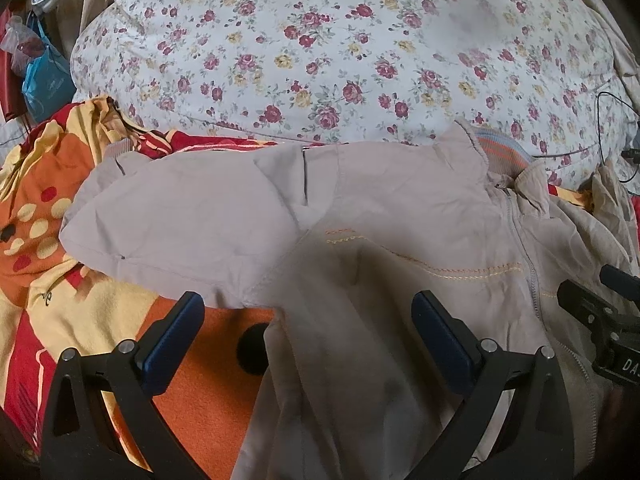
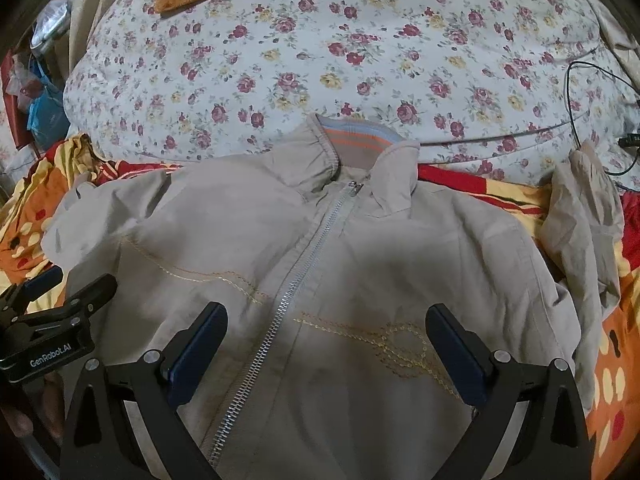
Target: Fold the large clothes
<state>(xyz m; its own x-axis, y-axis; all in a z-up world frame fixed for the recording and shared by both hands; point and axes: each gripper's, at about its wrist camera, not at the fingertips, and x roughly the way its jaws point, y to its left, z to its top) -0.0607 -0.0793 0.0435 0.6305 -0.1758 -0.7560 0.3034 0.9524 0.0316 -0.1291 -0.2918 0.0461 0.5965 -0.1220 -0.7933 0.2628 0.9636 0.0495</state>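
Observation:
A beige zip-up jacket point(image 2: 360, 248) lies front up on the bed, zipper closed, collar with striped ribbing point(image 2: 356, 140) toward the far side. In the left wrist view the jacket point(image 1: 380, 216) has its left sleeve point(image 1: 180, 216) spread out to the left. Its right sleeve point(image 2: 588, 232) lies bunched at the right. My left gripper point(image 1: 308, 316) is open above the jacket's armpit area, holding nothing. My right gripper point(image 2: 326, 332) is open above the chest and zipper point(image 2: 304, 264), holding nothing. The left gripper also shows in the right wrist view point(image 2: 60, 292).
The jacket rests on an orange, red and yellow patterned blanket point(image 1: 44, 216). A white floral quilt point(image 2: 320, 60) covers the bed behind. A black cable point(image 2: 576, 92) lies at the right. Bags point(image 1: 44, 80) stand at the far left beside the bed.

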